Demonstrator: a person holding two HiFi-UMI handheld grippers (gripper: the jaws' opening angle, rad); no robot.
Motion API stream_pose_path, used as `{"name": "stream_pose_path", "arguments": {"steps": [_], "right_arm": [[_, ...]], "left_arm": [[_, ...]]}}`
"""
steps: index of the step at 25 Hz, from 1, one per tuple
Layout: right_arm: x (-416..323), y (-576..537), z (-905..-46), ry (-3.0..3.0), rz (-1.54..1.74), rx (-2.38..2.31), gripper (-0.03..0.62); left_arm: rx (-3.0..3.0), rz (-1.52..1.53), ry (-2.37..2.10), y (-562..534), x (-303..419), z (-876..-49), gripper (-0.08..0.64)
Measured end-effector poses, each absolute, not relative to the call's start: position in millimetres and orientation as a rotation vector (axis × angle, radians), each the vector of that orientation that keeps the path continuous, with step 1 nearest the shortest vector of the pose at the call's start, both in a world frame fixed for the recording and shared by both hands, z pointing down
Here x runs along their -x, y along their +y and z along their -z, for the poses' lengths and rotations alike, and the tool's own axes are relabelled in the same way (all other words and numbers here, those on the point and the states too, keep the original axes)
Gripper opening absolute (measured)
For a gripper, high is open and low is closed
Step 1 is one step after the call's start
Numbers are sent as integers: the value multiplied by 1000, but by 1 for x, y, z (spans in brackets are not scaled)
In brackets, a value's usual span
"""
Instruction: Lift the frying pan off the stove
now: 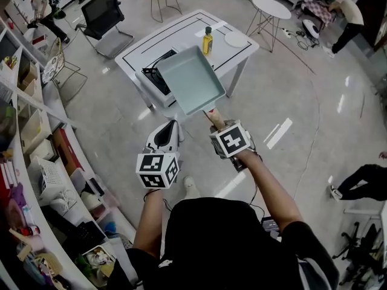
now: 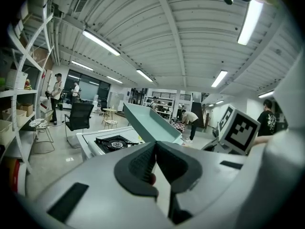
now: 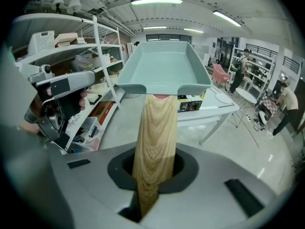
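Frying pan [image 1: 190, 80] – rectangular, pale teal, empty – was off the stove [image 1: 156, 77] and in the air, tilted, its far edge higher in the left gripper view. The stove's black burner lay at 9 o'clock of the pan, on the white table [image 1: 240, 54]. The pan's wooden handle [image 1: 213, 118] ran back toward 5 o'clock into the right gripper [image 1: 219, 128], whose jaws were clamped on the wood, as its own view showed plainly.

Left gripper [image 1: 172, 124] hung at 9 o'clock of the right one, just beside it, apart from the pan; jaws pressed together, nothing between them.

On the table beyond the pan: an oil bottle [image 1: 207, 41] upright at 1 o'clock, and a white plate [image 1: 236, 39] at 2 o'clock – near each other, not touching.
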State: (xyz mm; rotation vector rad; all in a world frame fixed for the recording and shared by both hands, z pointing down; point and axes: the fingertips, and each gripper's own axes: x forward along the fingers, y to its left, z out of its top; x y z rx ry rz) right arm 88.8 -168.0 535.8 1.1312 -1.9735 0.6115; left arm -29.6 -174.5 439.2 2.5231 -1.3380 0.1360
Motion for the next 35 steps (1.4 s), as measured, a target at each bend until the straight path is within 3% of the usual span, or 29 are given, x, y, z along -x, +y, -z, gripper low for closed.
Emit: {"name": "stream_pose_path", "arguments": {"steps": [35], "right_arm": [[-110,-38,-522,-2052,-456,-1054,21]], "left_arm": [[-2471,-114,-1519,-15,10,-430,12]]}}
